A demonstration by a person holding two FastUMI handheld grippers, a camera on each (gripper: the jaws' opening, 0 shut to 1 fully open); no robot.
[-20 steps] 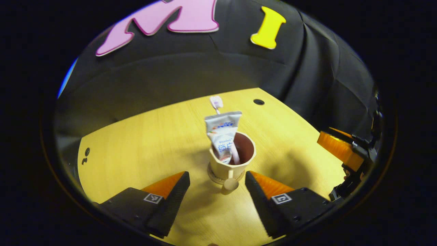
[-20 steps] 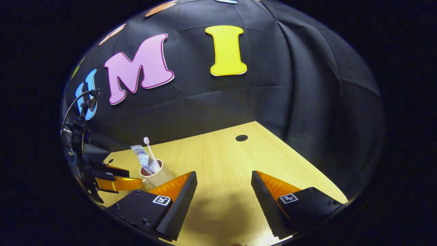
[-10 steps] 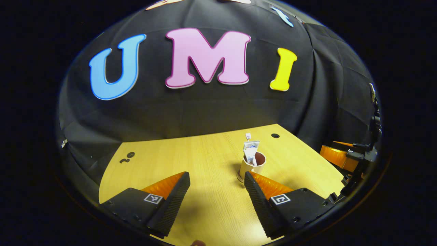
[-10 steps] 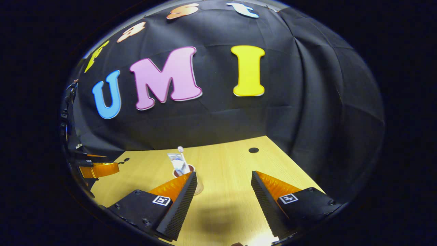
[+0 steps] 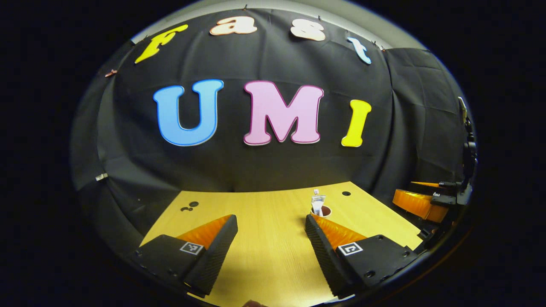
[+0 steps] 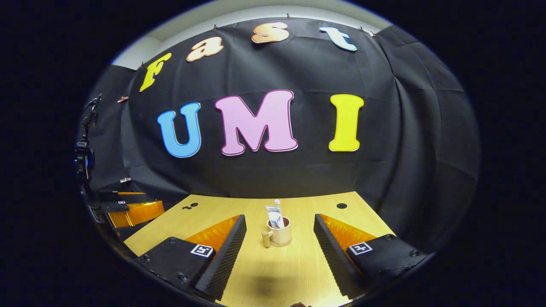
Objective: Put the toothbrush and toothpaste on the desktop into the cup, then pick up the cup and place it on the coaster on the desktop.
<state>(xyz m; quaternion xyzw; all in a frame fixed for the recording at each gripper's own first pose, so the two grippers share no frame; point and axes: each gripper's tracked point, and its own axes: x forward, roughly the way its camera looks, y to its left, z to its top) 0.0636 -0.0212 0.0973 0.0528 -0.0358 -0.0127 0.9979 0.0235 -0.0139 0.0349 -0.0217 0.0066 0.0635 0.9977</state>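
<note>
A beige cup [image 6: 280,233] with a side handle [image 6: 266,238] stands upright on the wooden table [image 6: 273,273]. The rim of a thin coaster [image 6: 286,244] peeks out under its base. A white toothpaste tube [image 6: 273,214] and a toothbrush [image 6: 277,202] stick up out of the cup. My right gripper [image 6: 279,218] is open, well back from the cup, which sits centred between its fingers. In the left gripper view the cup [image 5: 324,210] is far off, partly behind one finger, with the toothpaste [image 5: 318,203] above it. My left gripper [image 5: 271,219] is open and holds nothing.
The table has a round hole [image 6: 341,205] at the back right and small holes [image 6: 190,206] at the back left. The left gripper [image 6: 134,212] shows at the left edge of the right gripper view, and the right gripper [image 5: 420,204] at the right edge of the left gripper view. Black cloth walls close off the back and sides.
Both grippers have drawn back and up from the cup, which now looks small and far. The left gripper, close around the cup a second ago, has left it standing.
</note>
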